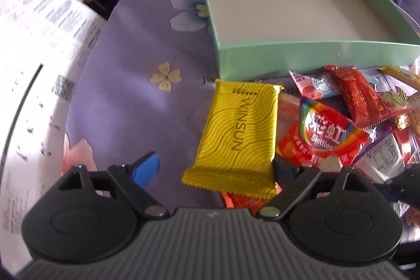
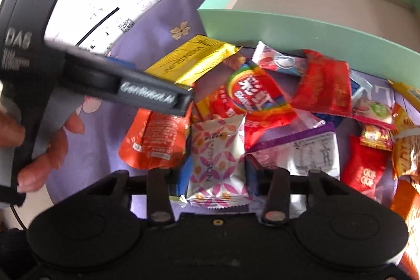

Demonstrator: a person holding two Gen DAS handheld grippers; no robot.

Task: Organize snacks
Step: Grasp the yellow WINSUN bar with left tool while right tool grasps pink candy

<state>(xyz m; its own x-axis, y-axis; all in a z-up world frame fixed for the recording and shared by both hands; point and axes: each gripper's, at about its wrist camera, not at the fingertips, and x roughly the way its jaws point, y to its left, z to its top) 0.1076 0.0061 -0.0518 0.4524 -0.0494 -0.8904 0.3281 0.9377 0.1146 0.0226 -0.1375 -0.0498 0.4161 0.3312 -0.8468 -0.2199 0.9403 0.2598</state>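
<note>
In the left wrist view, the left tongs (image 1: 212, 169) at the bottom of the frame stand wide apart, straddling the near end of the yellow WINSUN packet (image 1: 237, 138) without clearly pinching it; the blue left finger (image 1: 145, 169) is clear of the wrapper. The packet lies flat on the purple floral cloth (image 1: 126, 101) covering the desk, long axis running from bottom centre up toward the frame's middle, its far end just short of the mint-green box (image 1: 288, 54). To its right a Skittles pouch (image 1: 325, 138) tops the snack pile. In the right wrist view, the right tongs (image 2: 215, 177) flank a pink-and-white WINSUN packet (image 2: 216, 164) at lower centre, long axis pointing up-frame; whether they are pressing it I cannot tell.
</note>
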